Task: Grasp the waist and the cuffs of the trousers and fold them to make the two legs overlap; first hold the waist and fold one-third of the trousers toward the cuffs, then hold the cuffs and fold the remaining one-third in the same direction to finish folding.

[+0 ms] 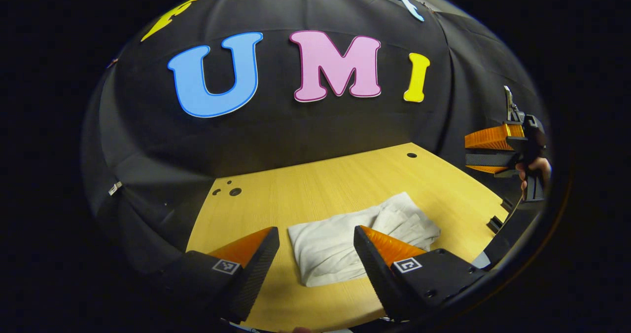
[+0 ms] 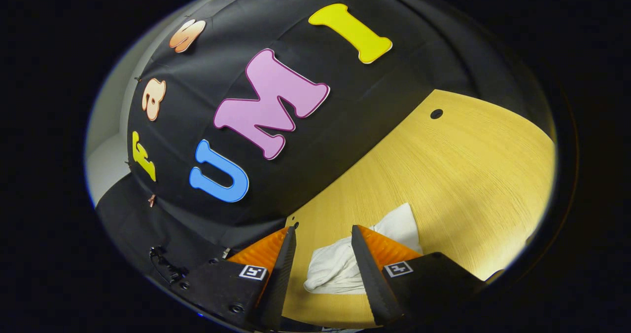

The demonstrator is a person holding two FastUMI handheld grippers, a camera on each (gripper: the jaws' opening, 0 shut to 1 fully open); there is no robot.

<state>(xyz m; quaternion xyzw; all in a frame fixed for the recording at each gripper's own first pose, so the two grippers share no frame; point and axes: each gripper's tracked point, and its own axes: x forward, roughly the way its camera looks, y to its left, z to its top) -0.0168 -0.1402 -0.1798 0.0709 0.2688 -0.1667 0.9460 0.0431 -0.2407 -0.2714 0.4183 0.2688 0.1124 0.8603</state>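
The table (image 1: 320,185) is a light wooden top that runs up to the black cloth wall (image 1: 276,135) of the booth. A few dark round holes (image 1: 235,192) sit near its far left corner, and one more hole (image 1: 411,155) lies near the far right corner; in the right gripper view the same top (image 2: 468,175) spreads out bare to the right.

The trousers (image 1: 340,241) are white and lie folded into a compact, thick bundle on the near middle of the table, with looser creased layers bunched at the right end. In the right gripper view the bundle (image 2: 345,269) lies on the table beyond the fingers.

The left gripper (image 1: 315,254) hangs above the table with its fingers apart and nothing between them; the trousers lie beyond it, seen through the gap. The right gripper (image 2: 320,261) is likewise spread wide and holds nothing, poised over the table just short of the bundle. In the left gripper view it (image 1: 473,153) shows at the far right edge, raised well above the table, gripped by a hand (image 1: 535,167).
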